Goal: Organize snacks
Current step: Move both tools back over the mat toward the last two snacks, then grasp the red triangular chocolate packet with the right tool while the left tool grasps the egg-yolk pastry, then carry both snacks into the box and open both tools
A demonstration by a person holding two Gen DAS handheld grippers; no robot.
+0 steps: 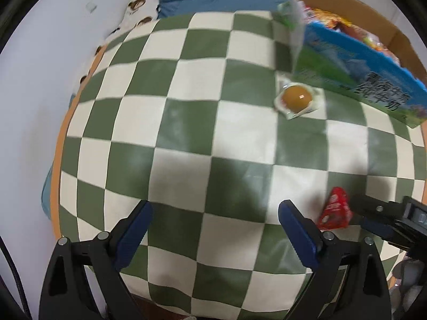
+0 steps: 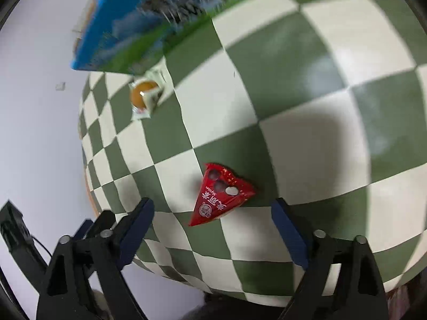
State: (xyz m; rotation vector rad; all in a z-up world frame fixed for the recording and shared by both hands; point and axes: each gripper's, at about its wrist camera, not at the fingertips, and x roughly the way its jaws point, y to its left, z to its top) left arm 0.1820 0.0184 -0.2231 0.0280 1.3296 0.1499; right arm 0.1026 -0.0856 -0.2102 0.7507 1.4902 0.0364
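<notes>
Right wrist: fingers wide apart around red packet, untouching.

Checkered tablecloth; blue cloth; bear-print fabric.

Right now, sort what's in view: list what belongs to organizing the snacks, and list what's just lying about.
Belongs to the job:
red triangular snack packet
wrapped egg-shaped snack
blue-green box holding snacks
right tool, open over the red packet
left tool, open

Just lying about:
checkered tablecloth
blue cloth
bear-print fabric
</notes>
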